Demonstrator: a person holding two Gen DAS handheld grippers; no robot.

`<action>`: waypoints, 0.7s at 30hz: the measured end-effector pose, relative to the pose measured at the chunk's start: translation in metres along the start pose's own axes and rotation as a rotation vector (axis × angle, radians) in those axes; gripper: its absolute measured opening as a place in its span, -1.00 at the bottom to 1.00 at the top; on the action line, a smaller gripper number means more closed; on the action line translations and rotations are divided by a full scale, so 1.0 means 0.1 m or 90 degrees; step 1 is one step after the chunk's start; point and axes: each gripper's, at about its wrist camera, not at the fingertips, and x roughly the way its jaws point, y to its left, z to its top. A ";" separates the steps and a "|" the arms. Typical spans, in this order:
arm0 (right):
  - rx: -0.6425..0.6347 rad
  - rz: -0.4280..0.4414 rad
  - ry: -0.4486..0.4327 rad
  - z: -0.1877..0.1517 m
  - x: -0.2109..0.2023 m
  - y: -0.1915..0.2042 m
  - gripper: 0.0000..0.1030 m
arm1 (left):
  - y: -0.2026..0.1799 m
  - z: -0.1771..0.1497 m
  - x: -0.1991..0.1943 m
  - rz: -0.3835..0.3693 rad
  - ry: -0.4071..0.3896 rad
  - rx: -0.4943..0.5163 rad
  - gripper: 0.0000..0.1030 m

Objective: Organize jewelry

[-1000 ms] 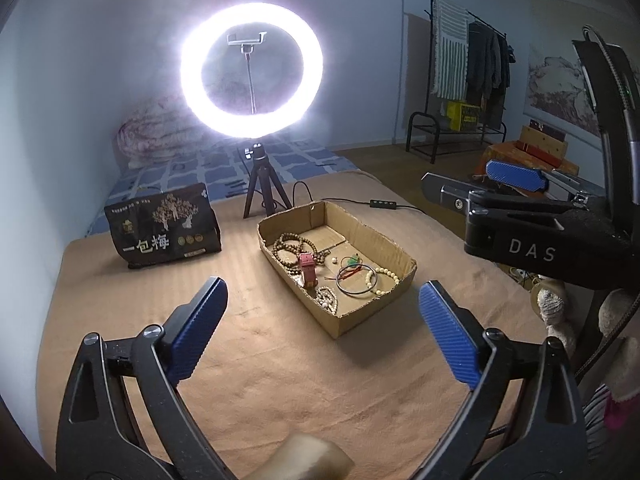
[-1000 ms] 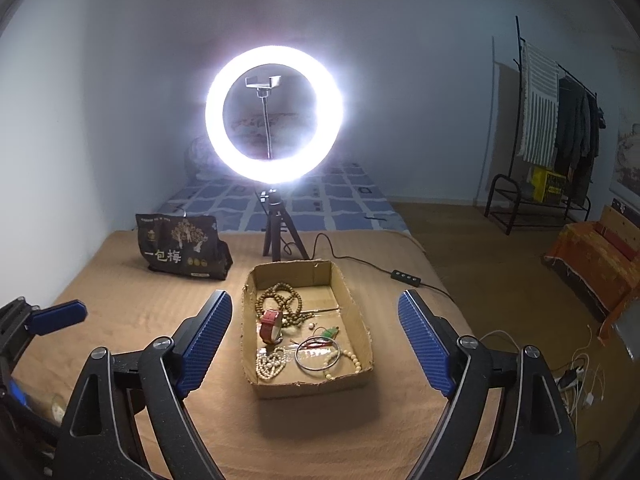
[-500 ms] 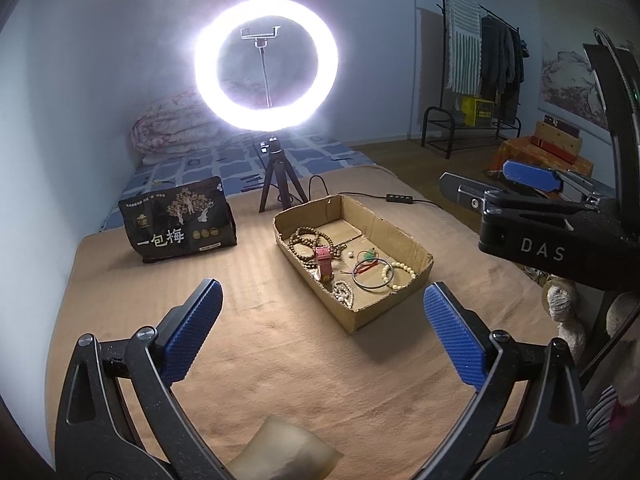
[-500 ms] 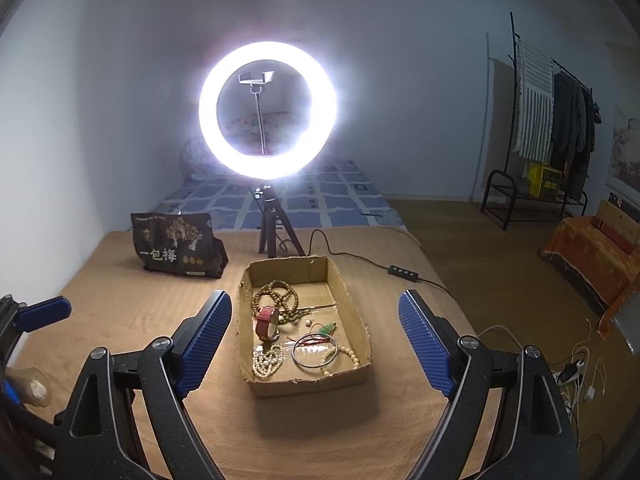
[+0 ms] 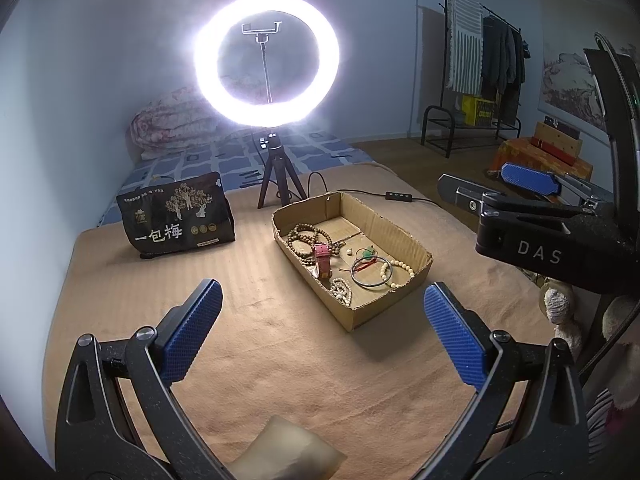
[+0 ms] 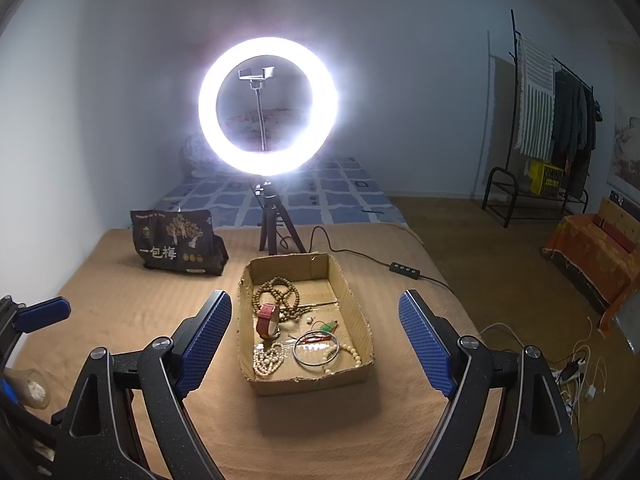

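Note:
A shallow cardboard tray (image 5: 404, 236) (image 6: 360, 316) sits on the tan blanket. In it lie a brown bead necklace (image 5: 306, 238) (image 6: 280, 294), a red watch (image 5: 323, 260) (image 6: 267, 320), a white bead string (image 5: 341, 290) (image 6: 268, 360), a metal bangle (image 5: 370, 274) (image 6: 316, 350), a cream bead bracelet (image 5: 396, 274) and a green pendant (image 6: 329, 326). My left gripper (image 5: 322, 336) is open and empty, short of the tray's near left corner. My right gripper (image 6: 316, 344) is open and empty, hovering over the tray's near end; its body shows in the left wrist view (image 5: 552, 232).
A lit ring light on a tripod (image 5: 267, 60) (image 6: 268, 106) stands behind the tray, its cable and switch (image 6: 405, 270) running right. A black snack bag (image 5: 176, 220) (image 6: 176, 242) stands at the back left. A pale object (image 5: 286, 454) lies at the near edge.
Both grippers have shifted slightly, so the tray sits a little differently in each view. Jaws stay open; the jewelry has not moved.

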 end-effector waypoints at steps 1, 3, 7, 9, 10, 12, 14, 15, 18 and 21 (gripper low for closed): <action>0.000 0.000 0.000 0.00 0.00 0.00 0.67 | 0.00 0.00 0.00 -0.001 0.000 0.000 0.99; 0.000 0.000 0.000 0.00 0.00 0.00 0.66 | 0.00 0.00 0.00 0.001 0.000 0.000 0.99; 0.003 -0.002 0.001 0.00 0.00 -0.01 0.66 | 0.00 0.01 0.00 0.001 -0.001 -0.001 0.99; 0.003 -0.003 0.001 0.00 0.00 -0.01 0.67 | 0.00 0.01 0.00 0.000 0.000 -0.001 0.99; 0.003 -0.004 0.001 0.00 0.00 -0.01 0.67 | 0.00 0.01 0.00 0.001 -0.001 0.000 0.99; 0.003 -0.004 0.002 0.00 0.00 -0.01 0.67 | 0.00 0.01 0.00 0.001 0.000 0.000 0.99; 0.002 -0.004 0.003 0.00 0.00 -0.01 0.67 | 0.00 0.01 0.00 0.001 0.000 0.000 0.99; 0.002 -0.004 0.003 0.00 0.00 -0.01 0.67 | 0.00 0.01 -0.01 0.001 0.000 -0.001 0.99; 0.001 -0.005 0.003 -0.01 0.00 -0.01 0.67 | 0.00 0.01 -0.01 0.001 0.000 -0.001 0.99; 0.001 -0.005 0.004 -0.01 0.00 -0.02 0.67 | 0.00 0.01 -0.01 0.000 0.000 -0.001 0.99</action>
